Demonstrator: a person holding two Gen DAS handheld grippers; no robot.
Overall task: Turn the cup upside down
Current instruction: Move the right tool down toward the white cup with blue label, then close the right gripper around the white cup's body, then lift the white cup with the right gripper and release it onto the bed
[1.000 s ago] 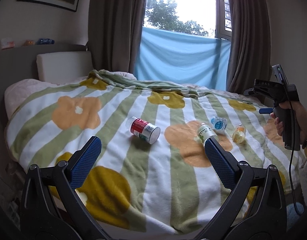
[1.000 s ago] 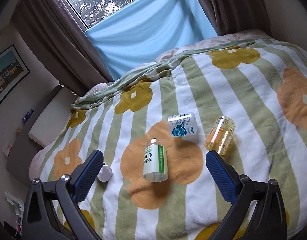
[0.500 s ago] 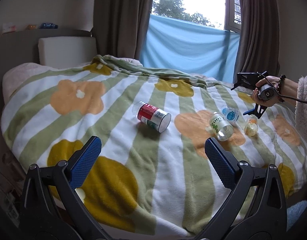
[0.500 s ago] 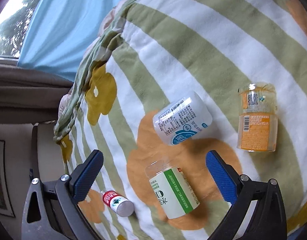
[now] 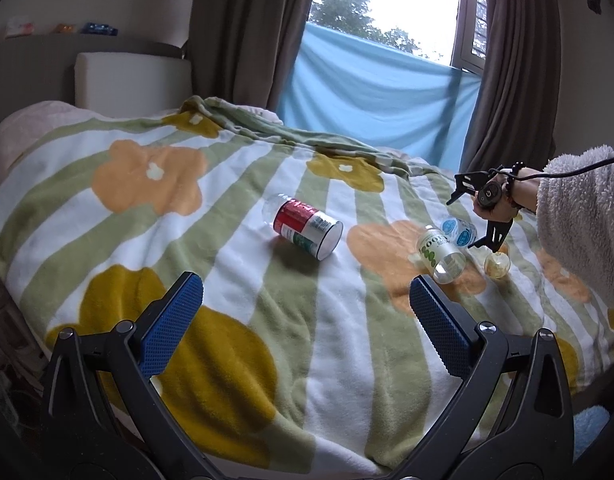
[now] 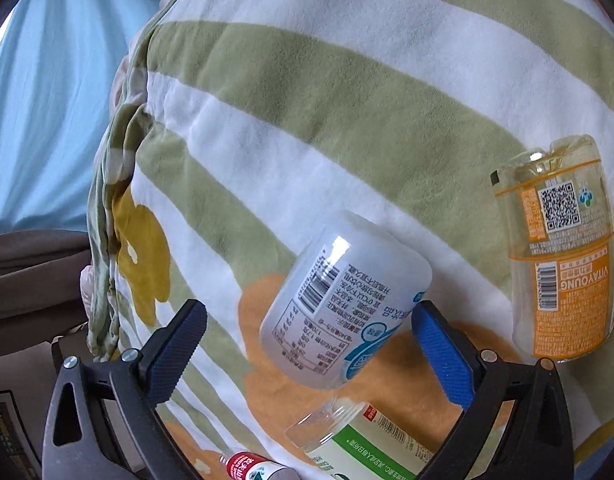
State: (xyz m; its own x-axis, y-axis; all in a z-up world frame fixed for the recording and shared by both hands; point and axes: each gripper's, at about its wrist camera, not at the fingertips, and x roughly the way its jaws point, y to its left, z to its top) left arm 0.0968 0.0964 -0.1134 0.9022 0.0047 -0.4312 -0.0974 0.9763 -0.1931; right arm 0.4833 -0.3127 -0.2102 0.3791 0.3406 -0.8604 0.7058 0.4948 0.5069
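Right tongs (image 6: pixel 307 338) astride lying cup (image 6: pixel 343 300)

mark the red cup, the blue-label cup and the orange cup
red cup (image 5: pixel 303 226), left wrist view, red label on its side
blue-label cup (image 6: pixel 343 308), right wrist view, white side
orange cup (image 6: pixel 563 256), right wrist view, its label

Bed with striped floral blanket (image 5: pixel 235 280)

Four cut-bottle cups lie sideways: red-label (image 5: pixel 305 226), green-label (image 5: pixel 439 254), blue-label (image 6: pixel 343 306), orange-label (image 6: pixel 563 264).
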